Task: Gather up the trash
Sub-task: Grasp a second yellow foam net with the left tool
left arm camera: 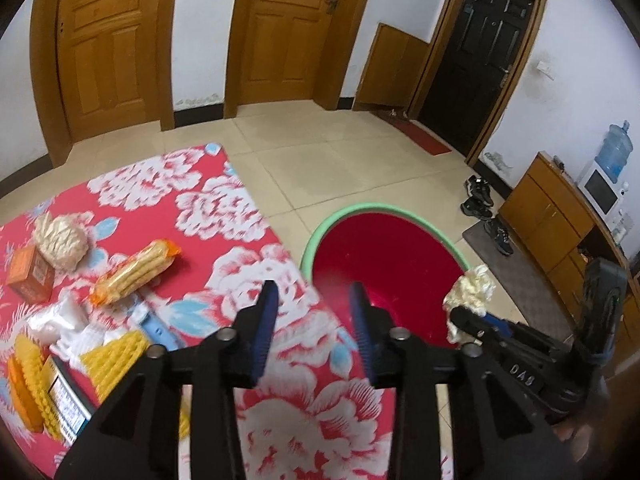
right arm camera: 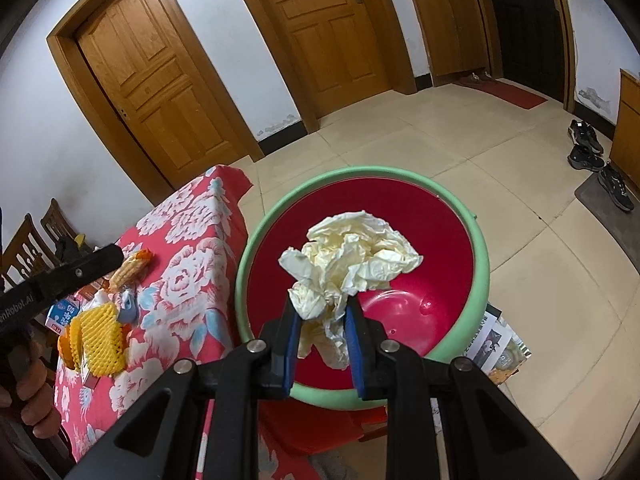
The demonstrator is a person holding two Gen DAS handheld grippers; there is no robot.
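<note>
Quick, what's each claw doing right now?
Left gripper: open, holding nothing.
Right gripper: shut on a crumpled paper wad over the red basin.

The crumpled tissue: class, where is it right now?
In the right wrist view the crumpled tissue is clamped in the right gripper, above the red basin beside the table.

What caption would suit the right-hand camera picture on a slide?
Right gripper holds crumpled paper over a red basin beside the floral-clothed table.
</note>
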